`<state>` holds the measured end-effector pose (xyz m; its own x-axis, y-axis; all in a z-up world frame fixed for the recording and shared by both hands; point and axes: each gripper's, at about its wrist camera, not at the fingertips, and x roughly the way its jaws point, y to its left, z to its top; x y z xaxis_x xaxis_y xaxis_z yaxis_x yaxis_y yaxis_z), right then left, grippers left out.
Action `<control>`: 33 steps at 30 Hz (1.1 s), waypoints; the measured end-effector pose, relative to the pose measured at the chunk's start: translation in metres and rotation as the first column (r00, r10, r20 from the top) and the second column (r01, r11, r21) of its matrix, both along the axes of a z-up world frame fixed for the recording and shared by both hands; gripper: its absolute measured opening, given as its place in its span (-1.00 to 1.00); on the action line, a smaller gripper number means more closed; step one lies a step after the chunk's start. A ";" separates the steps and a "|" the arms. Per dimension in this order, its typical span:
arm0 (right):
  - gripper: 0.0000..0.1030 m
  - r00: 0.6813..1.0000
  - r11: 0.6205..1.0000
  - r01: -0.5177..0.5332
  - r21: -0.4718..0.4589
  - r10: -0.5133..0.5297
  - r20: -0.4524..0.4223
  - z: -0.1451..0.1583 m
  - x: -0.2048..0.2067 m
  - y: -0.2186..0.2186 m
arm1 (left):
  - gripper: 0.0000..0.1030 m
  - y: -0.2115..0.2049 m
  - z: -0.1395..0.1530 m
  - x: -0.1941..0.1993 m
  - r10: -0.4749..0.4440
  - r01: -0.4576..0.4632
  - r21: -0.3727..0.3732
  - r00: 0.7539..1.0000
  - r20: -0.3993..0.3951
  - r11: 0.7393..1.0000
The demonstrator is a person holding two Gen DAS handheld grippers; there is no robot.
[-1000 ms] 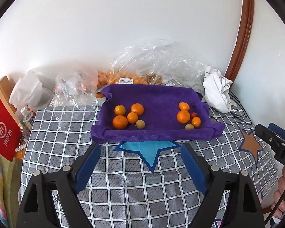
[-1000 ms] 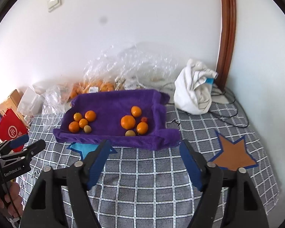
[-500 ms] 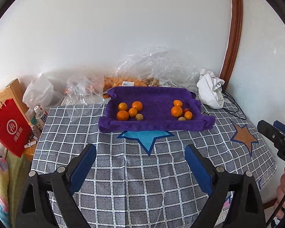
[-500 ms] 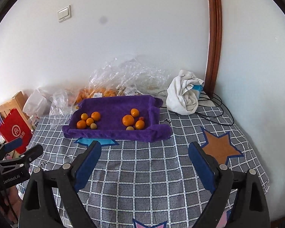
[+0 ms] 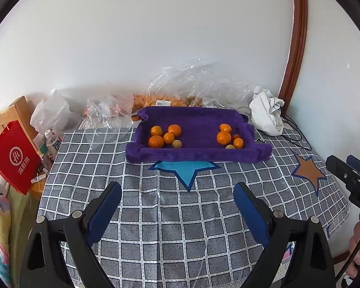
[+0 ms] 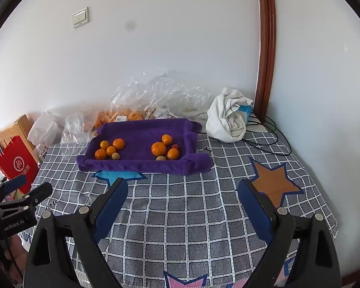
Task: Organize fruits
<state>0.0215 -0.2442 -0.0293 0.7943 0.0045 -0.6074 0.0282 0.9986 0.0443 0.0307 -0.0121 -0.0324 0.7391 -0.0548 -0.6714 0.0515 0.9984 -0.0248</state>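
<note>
Both claws, left claw (image 5: pixel 177 195) and right claw (image 6: pixel 182 192), gape wide, just widened; nothing between them.

Probably a home: checked tablecloth (image 5: pixel 180 220), shopping bags (image 5: pixel 14 158).

On my tabletop the checked cloth (image 5: pixel 170 218) carries a blue star (image 5: pixel 186 168) and a brown star (image 5: pixel 308 171). Crumpled plastic bags (image 5: pixel 192 84) lie by the wall, a white rag (image 5: pixel 266 111) in the corner, a red bag (image 5: pixel 13 158) off the left edge.
</note>
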 end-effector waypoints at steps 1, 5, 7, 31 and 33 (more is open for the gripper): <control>0.79 1.000 1.000 0.001 0.000 -0.001 -0.002 -0.001 0.000 0.000 | 0.84 0.000 0.000 0.000 0.001 -0.001 0.003 1.000 -0.001 1.000; 0.79 1.000 1.000 0.002 0.005 -0.002 -0.006 -0.003 -0.001 0.001 | 0.84 0.001 -0.002 0.001 -0.002 0.002 0.001 1.000 -0.001 1.000; 0.79 1.000 1.000 0.002 0.003 -0.002 -0.007 -0.004 0.000 0.001 | 0.84 0.000 -0.002 0.001 0.004 -0.004 0.004 1.000 -0.002 1.000; 0.79 1.000 1.000 -0.005 0.015 0.005 -0.015 -0.005 -0.003 0.002 | 0.84 0.003 0.002 -0.003 0.006 -0.006 -0.001 1.000 0.007 1.000; 0.79 1.000 1.000 -0.002 0.017 0.002 -0.018 -0.005 -0.002 0.003 | 0.84 0.003 0.002 -0.003 0.007 -0.007 0.001 1.000 0.006 1.000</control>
<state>0.0190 -0.2416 -0.0346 0.7834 0.0164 -0.6213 0.0273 0.9978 0.0608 0.0275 -0.0091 -0.0299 0.7436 -0.0491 -0.6668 0.0449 0.9987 -0.0234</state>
